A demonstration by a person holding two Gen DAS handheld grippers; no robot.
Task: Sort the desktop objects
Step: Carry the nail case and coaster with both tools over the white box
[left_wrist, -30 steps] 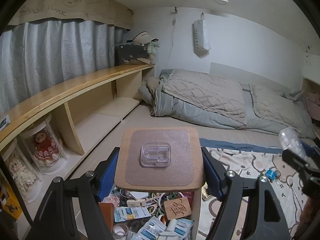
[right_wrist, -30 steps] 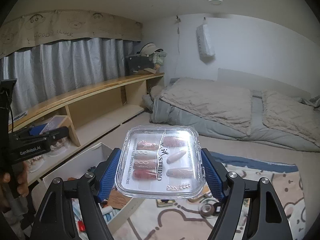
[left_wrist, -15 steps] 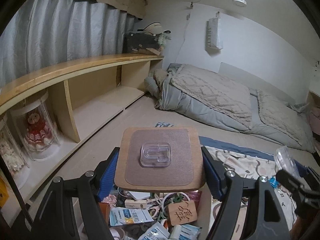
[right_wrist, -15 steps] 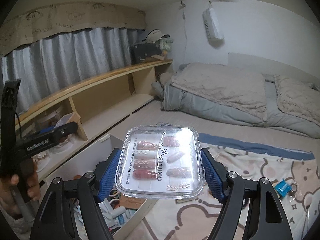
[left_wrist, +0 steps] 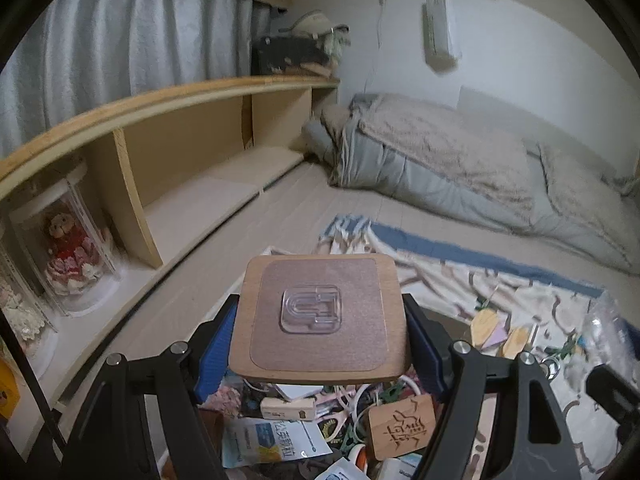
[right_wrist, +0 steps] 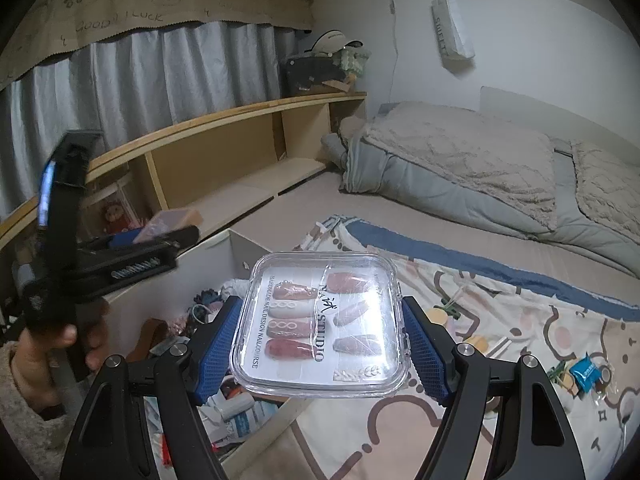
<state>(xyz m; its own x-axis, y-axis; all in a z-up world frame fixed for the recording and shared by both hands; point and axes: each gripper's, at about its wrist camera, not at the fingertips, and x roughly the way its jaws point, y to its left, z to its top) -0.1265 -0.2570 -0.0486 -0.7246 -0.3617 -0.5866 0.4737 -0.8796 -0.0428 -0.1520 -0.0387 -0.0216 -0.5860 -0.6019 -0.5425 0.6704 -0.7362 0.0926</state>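
My left hand-held gripper [left_wrist: 320, 334] is clamped on a square wooden board with a clear plastic adhesive hook stuck to its top [left_wrist: 318, 314], its blue pads [left_wrist: 214, 342] pressing the board's two sides at the lower centre of the left view. Directly beneath the board lies a white open box full of jumbled small items [left_wrist: 304, 436], among them a small wooden tag with carved characters [left_wrist: 402, 426] and blue-and-white sachets [left_wrist: 272, 442].

My right hand-held gripper [right_wrist: 322, 338] grips a clear square plastic case of press-on nails [right_wrist: 320, 322] at the lower centre of the right view, held above the box's near wall [right_wrist: 248, 248] and the patterned cream blanket [right_wrist: 520, 332]. On the blanket at lower right lies a small blue packet [right_wrist: 586, 372]. The left hand-held gripper shows blurred at the left edge. A grey quilted duvet [right_wrist: 460, 160] fills the upper right.
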